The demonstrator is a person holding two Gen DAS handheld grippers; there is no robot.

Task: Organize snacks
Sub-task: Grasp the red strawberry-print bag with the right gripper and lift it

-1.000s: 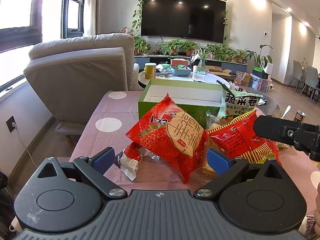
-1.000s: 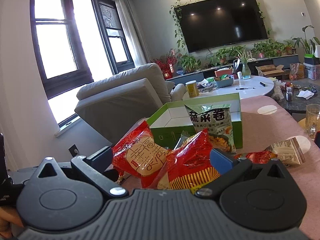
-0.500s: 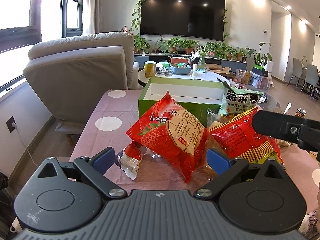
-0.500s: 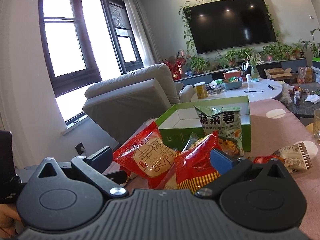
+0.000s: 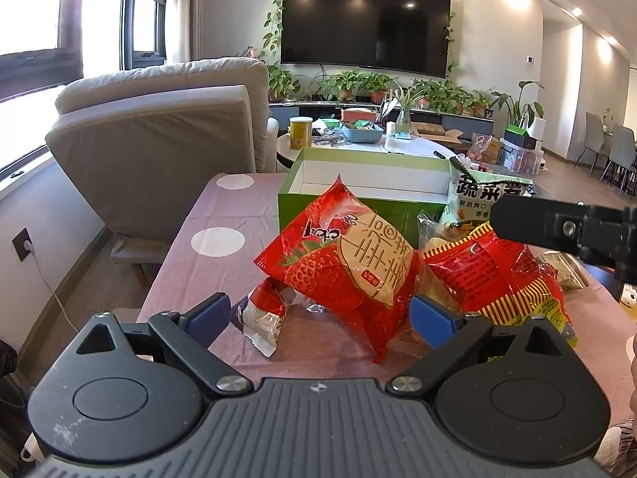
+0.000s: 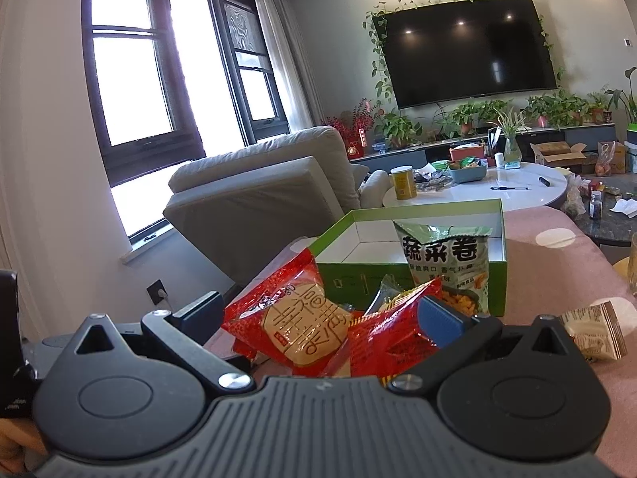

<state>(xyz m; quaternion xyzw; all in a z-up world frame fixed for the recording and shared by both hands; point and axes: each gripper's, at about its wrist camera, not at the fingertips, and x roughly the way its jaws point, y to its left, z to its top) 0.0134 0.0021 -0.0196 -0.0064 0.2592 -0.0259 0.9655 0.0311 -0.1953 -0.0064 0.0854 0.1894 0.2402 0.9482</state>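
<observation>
A heap of snack bags lies on the pink dotted tablecloth (image 5: 223,215) before an open green box (image 5: 370,171) with a white inside. A red strawberry bag (image 5: 342,263) stands in front, with a red and yellow bag (image 5: 497,279) to its right and a green vegetable-roll bag (image 5: 477,195) leaning on the box. A small red and white packet (image 5: 262,314) lies at the left. My left gripper (image 5: 320,316) is open, just short of the strawberry bag. My right gripper (image 6: 318,310) is open, facing the strawberry bag (image 6: 294,326) and red-yellow bag (image 6: 394,338); the green box (image 6: 414,247) stands behind.
A beige packet (image 6: 597,330) lies at the right on the cloth. A grey armchair (image 5: 159,147) stands left of the table. Behind the box is a round white table (image 6: 517,187) with a yellow can (image 6: 403,182) and clutter. A glass (image 6: 632,263) sits at the far right edge.
My right gripper has turned leftward and lifted a little, so the box and bags shifted right in its view. The left gripper has hardly moved. Both stay open.
</observation>
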